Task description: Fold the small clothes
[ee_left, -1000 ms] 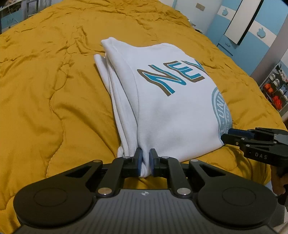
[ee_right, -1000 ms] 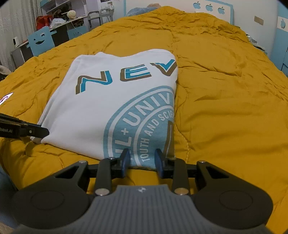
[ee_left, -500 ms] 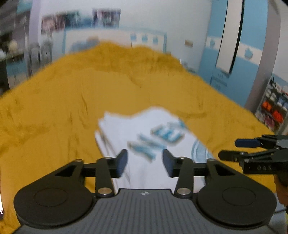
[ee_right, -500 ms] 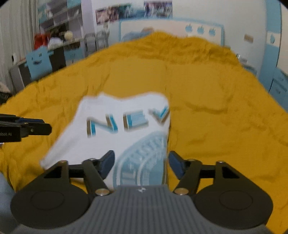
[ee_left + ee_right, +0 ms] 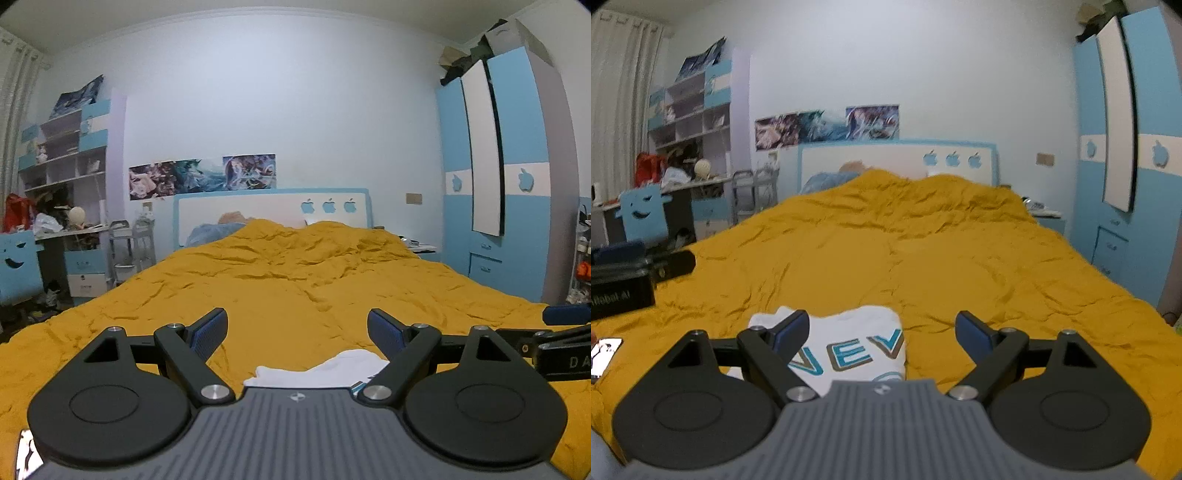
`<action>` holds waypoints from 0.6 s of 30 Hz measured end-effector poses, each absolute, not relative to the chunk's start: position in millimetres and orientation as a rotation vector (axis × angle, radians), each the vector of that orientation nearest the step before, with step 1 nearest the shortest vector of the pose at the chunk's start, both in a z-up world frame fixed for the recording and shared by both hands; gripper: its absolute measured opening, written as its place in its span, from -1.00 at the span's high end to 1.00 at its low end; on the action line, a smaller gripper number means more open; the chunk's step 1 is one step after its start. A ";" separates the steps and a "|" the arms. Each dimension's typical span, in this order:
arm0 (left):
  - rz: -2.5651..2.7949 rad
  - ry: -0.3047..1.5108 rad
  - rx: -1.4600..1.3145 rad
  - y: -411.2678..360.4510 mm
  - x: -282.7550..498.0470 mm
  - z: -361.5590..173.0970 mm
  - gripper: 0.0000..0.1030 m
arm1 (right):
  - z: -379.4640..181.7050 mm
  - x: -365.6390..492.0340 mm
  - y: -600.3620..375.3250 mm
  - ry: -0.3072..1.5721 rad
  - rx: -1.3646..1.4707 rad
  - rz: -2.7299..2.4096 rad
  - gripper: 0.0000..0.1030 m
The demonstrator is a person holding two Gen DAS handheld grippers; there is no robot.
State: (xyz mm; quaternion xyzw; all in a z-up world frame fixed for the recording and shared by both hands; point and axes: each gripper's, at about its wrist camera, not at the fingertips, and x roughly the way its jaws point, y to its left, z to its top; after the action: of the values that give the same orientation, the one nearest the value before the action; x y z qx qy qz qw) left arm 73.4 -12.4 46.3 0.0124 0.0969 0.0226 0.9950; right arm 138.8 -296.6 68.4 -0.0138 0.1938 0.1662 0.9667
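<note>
Left gripper (image 5: 297, 332) and right gripper (image 5: 882, 332) are held level, jaws spread wide and empty; the shirt (image 5: 849, 350), seemingly folded, is seen at 6 o'clock on the yellow bedspread (image 5: 923, 258), wardrobe (image 5: 495, 166) at 3 o'clock.

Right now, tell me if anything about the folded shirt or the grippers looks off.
Nothing stands out. The white shirt lies folded flat on the yellow bedspread, lettering up. The left gripper and right gripper are open and hold nothing.
</note>
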 end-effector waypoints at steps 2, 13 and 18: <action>0.057 0.213 0.018 -16.7 70.8 43.6 -0.94 | 69.6 129.8 -297.6 0.389 -0.010 0.333 -0.59; 0.057 0.387 0.002 -24.4 53.0 18.5 -0.94 | 45.3 92.1 -298.8 0.520 -0.020 0.330 -0.59; 0.101 0.463 -0.008 -20.4 50.7 1.6 -0.94 | 22.1 91.0 -301.7 0.666 -0.002 0.332 -0.59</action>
State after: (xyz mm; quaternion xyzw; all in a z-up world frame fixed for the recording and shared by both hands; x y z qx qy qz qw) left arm 50.7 -20.4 1.6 -0.0039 0.2293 0.0499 0.9721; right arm 91.0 -301.7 22.1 -0.0012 0.3255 0.1621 0.9315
